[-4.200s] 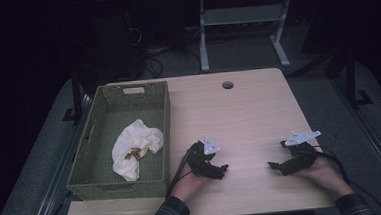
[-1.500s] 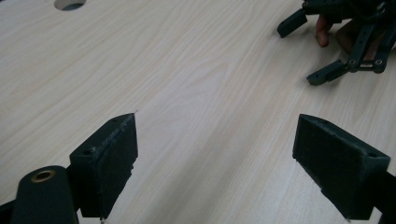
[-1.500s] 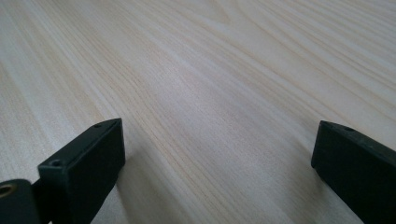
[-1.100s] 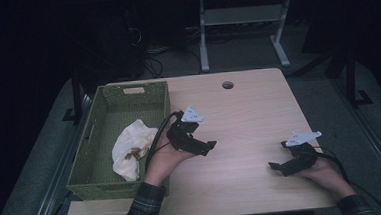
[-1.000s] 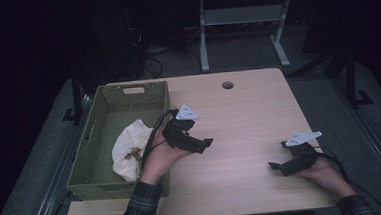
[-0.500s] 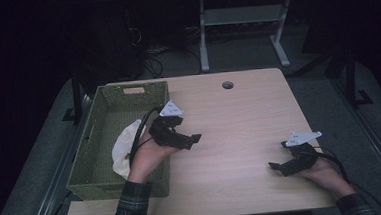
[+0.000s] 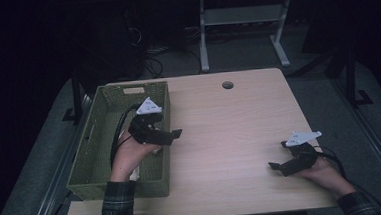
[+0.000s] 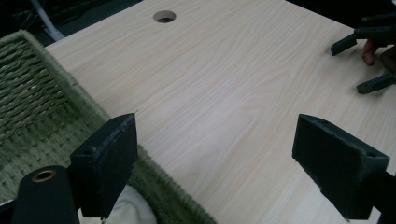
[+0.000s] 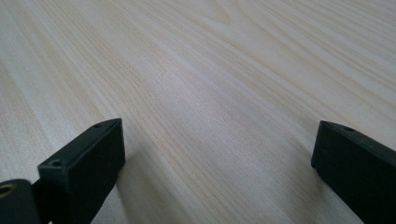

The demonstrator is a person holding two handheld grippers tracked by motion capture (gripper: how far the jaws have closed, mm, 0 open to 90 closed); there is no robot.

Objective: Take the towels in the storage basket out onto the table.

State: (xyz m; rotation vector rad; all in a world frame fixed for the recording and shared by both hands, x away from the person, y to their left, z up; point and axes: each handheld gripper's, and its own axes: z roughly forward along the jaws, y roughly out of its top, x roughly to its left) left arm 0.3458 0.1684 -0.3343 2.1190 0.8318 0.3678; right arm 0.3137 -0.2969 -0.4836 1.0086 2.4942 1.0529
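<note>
White cloth (image 8: 133, 210) lies in the green basket (image 7: 96, 143), right under your left gripper (image 7: 172, 134), jaws spread wide over the basket's near rim, holding nothing. Across the table (image 7: 230, 135), your right gripper (image 7: 277, 167) rests low on bare wood, jaws also spread, empty.

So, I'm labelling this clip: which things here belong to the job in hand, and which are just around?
Part of the job:
- left gripper, open, over the basket's edge
- green basket
- white cloth in the basket, just below the left jaw

Just around:
- right gripper, open, resting on the table
- cable hole
- grey stand behind the table
</note>
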